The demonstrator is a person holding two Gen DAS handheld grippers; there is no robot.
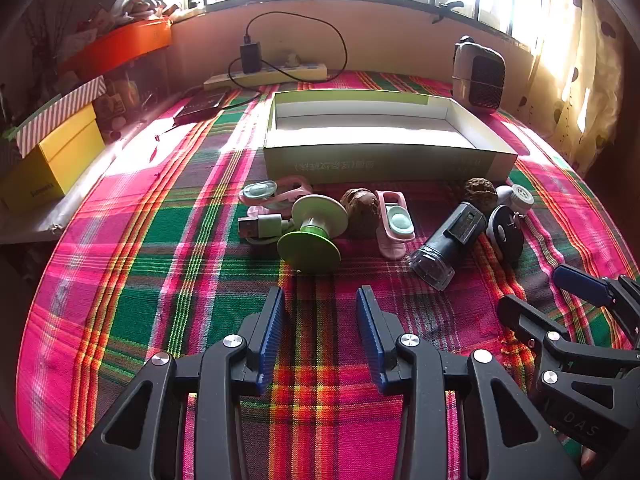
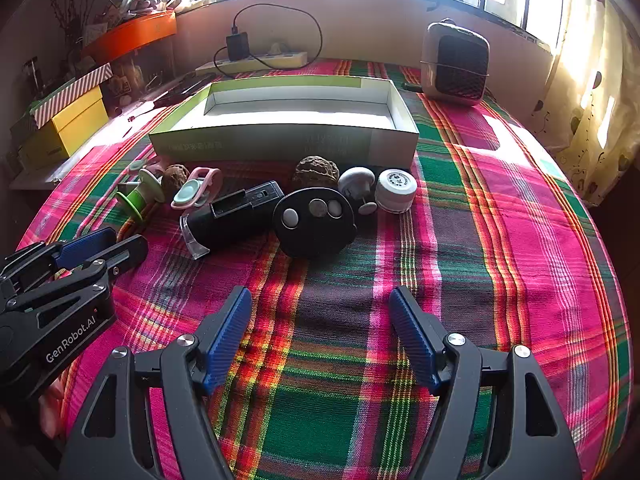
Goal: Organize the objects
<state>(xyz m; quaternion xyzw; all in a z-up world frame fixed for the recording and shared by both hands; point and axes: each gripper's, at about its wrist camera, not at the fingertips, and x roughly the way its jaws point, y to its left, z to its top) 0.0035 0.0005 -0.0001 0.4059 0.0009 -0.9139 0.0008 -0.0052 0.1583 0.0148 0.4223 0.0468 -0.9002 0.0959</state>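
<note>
Small objects lie in a row on the plaid cloth in front of an empty open cardboard box [image 1: 384, 160] [image 2: 280, 142]. From left: a green spool [image 1: 310, 228] [image 2: 138, 196], a USB cable [image 1: 260, 227], two pink clips [image 1: 394, 224] [image 1: 276, 194], a walnut [image 1: 360, 210], a black flashlight [image 1: 452, 240] [image 2: 232, 216], a black oval remote [image 2: 314, 220], a second walnut [image 2: 316, 172] and white round pieces [image 2: 396, 190]. My left gripper [image 1: 320, 304] is open over bare cloth just short of the spool. My right gripper [image 2: 320, 304] is open, empty, short of the remote.
A small heater [image 2: 456, 64] stands at the back right, a power strip with charger [image 1: 266, 72] along the back wall. Yellow and striped boxes [image 1: 56, 148] and an orange bin [image 1: 120, 44] sit at the left. Each gripper shows at the other view's edge.
</note>
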